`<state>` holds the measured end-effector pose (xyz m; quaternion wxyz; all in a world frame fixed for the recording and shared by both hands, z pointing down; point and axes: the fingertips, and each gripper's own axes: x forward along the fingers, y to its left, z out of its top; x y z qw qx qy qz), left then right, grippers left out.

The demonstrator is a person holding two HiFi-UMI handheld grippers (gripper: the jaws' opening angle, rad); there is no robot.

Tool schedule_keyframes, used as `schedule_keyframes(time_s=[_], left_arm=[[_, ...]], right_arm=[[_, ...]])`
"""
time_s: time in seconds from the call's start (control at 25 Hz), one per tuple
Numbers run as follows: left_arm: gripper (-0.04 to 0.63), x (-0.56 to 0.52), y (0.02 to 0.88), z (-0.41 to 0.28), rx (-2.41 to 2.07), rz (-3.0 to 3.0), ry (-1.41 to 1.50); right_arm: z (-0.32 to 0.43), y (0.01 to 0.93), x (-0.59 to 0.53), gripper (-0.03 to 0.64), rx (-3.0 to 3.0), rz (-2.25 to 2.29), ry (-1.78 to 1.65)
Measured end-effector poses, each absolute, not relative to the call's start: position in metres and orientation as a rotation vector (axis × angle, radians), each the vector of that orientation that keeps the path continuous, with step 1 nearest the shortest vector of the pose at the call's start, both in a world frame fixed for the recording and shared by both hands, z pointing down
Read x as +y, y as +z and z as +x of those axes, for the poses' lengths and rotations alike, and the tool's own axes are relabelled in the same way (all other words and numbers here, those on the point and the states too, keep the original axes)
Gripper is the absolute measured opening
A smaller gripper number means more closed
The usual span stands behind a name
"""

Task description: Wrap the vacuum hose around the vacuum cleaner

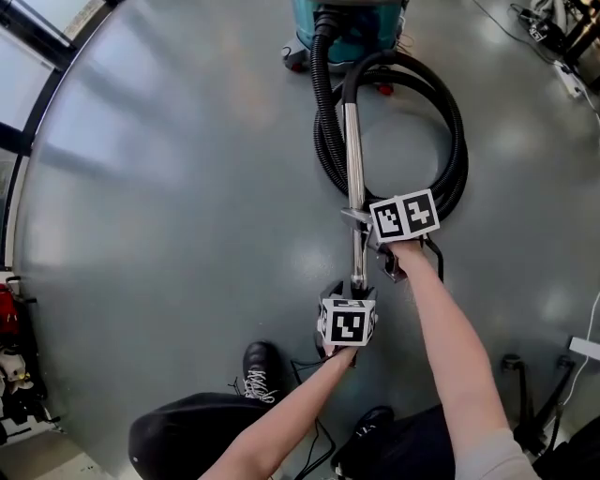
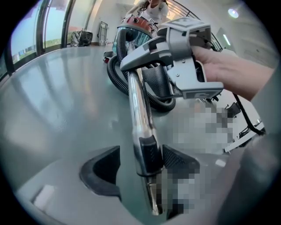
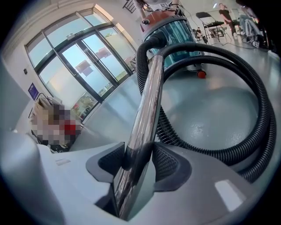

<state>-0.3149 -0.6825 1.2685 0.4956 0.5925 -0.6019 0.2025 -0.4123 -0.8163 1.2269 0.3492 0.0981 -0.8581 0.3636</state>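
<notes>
The teal vacuum cleaner (image 1: 352, 23) stands at the far end of the grey floor. Its black ribbed hose (image 1: 455, 141) lies in loose loops to the right of it. A chrome wand tube (image 1: 354, 159) runs from the hose end back toward me. My right gripper (image 1: 357, 218) is shut on the tube about halfway along; in the right gripper view both pads (image 3: 164, 162) press its sides. My left gripper (image 1: 356, 286) stands open around the tube's near end. There the black collar (image 2: 151, 154) rests against the right pad, with a gap to the left pad (image 2: 103, 169).
My shoes (image 1: 262, 370) are just below the grippers. Cables and a stand (image 1: 516, 375) lie at the lower right, and more equipment (image 1: 562, 37) at the top right. Glass doors (image 3: 88, 61) line the wall to the left of the vacuum.
</notes>
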Motion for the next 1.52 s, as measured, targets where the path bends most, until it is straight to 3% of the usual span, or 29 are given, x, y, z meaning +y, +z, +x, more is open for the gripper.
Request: schedule_keyframes(time_s=[0.12, 0.4, 0.6, 0.76, 0.84, 1.04, 1.28, 1.36, 1.52], left_arm=[[0.291, -0.679, 1.263, -0.324, -1.475, 1.521, 0.542], [0.101, -0.675, 1.248, -0.35, -1.481, 1.597, 0.553], [0.07, -0.681, 1.244, -0.344, -1.468, 1.63, 0.558], [0.002, -0.691, 1.232, -0.343, -1.474, 1.718, 0.571], [0.002, -0.702, 1.224, -0.348, -1.469, 1.768, 0.561], [0.002, -0.724, 1.205, -0.358, -1.472, 1.812, 0.547], [0.002, -0.736, 1.191, -0.357, -1.474, 1.863, 0.554], [0.002, -0.742, 1.186, -0.356, -1.474, 1.884, 0.551], [0.002, -0.761, 1.163, -0.358, -1.476, 1.935, 0.549]], right_arm=[[-0.408, 1.242, -0.824, 0.219, -2.206, 0.265, 0.91], [-0.397, 1.264, -0.826, 0.218, -2.202, 0.271, 0.883], [-0.395, 1.27, -0.828, 0.227, -2.231, 0.298, 0.84], [-0.39, 1.267, -0.828, 0.239, -2.276, 0.316, 0.866], [-0.388, 1.264, -0.83, 0.29, -2.296, 0.332, 0.869], [-0.376, 1.264, -0.831, 0.253, -2.311, 0.383, 0.834], [-0.357, 1.252, -0.835, 0.286, -2.35, 0.439, 0.841], [-0.348, 1.24, -0.837, 0.256, -2.387, 0.447, 0.799], [-0.331, 1.199, -0.845, 0.095, -2.447, 0.478, 0.674]])
